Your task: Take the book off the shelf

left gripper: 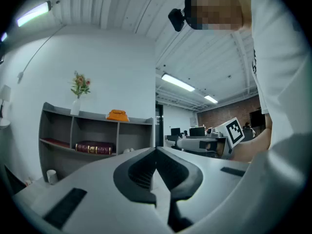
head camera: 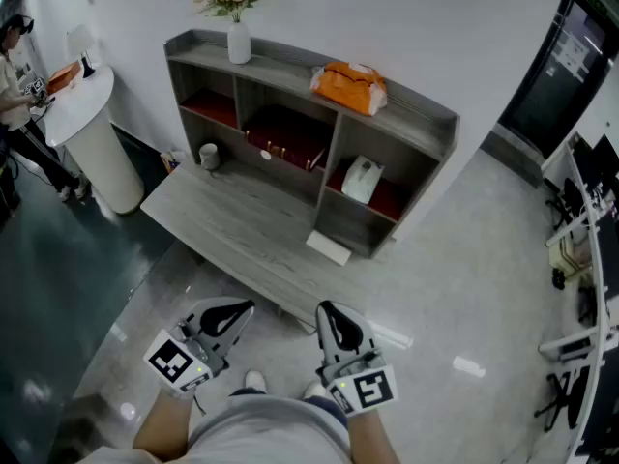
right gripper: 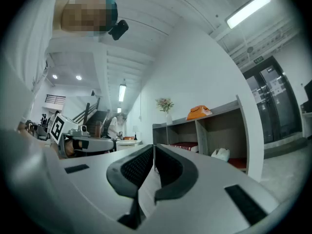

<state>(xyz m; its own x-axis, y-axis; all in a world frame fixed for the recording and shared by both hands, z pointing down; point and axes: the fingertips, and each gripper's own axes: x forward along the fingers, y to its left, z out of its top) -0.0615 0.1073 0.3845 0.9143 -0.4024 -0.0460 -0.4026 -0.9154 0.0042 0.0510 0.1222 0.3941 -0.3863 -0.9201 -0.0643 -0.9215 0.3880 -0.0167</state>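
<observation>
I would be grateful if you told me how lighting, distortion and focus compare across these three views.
Head view: even light, soft shadow inside the shelf, straight edges bowed. Left gripper view: fisheye with black corners, the shut left claw blurred up close, the book fairly sharp. Right gripper view: same fisheye, the ceiling light glares at upper right, the right claw soft.

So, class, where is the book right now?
In the head view the book lies flat in the middle compartment of the shelf, left of the white object and below the orange bag.
</observation>
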